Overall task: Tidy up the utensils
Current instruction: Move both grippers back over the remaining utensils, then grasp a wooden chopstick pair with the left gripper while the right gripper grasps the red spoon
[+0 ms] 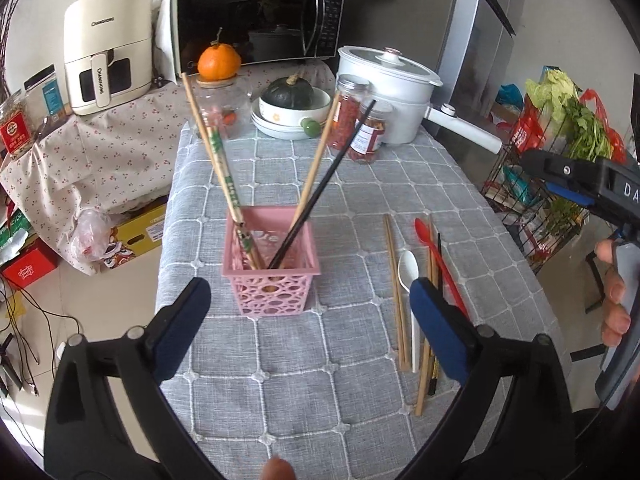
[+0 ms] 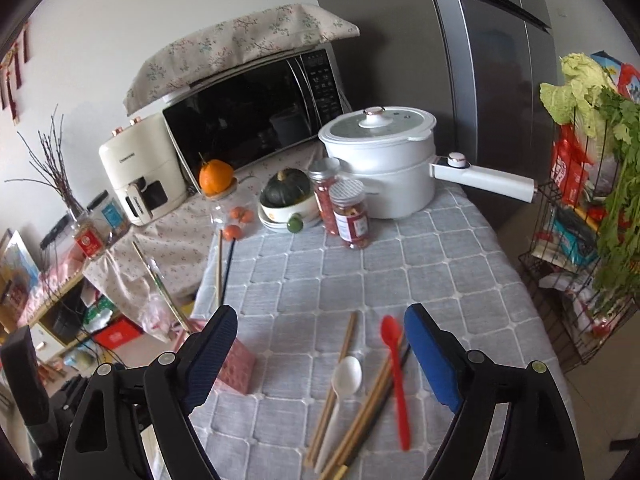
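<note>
On my left, my left gripper (image 1: 308, 312) stands spread wide with nothing between its pads, hanging over the grey quilted tablecloth (image 1: 360, 184) just in front of the pink lattice basket (image 1: 272, 280). That basket already holds several chopsticks leaning outward: pale bamboo ones, a pair with green print, and a single black chopstick (image 1: 320, 200). The basket looks like thin plastic, light enough to skate or tip if I knock the tall sticks, so I would steady it by a rim corner.

Moving right, the loose utensils lie together on the cloth, well apart from the basket: bamboo chopsticks (image 2: 340, 376), a white plastic spoon (image 2: 347, 376), more wooden sticks and a dark one beneath, then the red spoon (image 2: 396, 372) at the far edge. My right gripper (image 2: 320, 356) hovers above this pile with its jaws wide apart, empty, nothing touching the blue pads.

I judge all of these stiff and very light. The chopsticks are smooth, round and thin, likely to roll or slip, so I would pinch one near mid-length, across its width. The spoons are slick plastic; the handle just below the bowl seems the surest hold. The sticks overlap, so lifting one may drag its neighbours.
</note>
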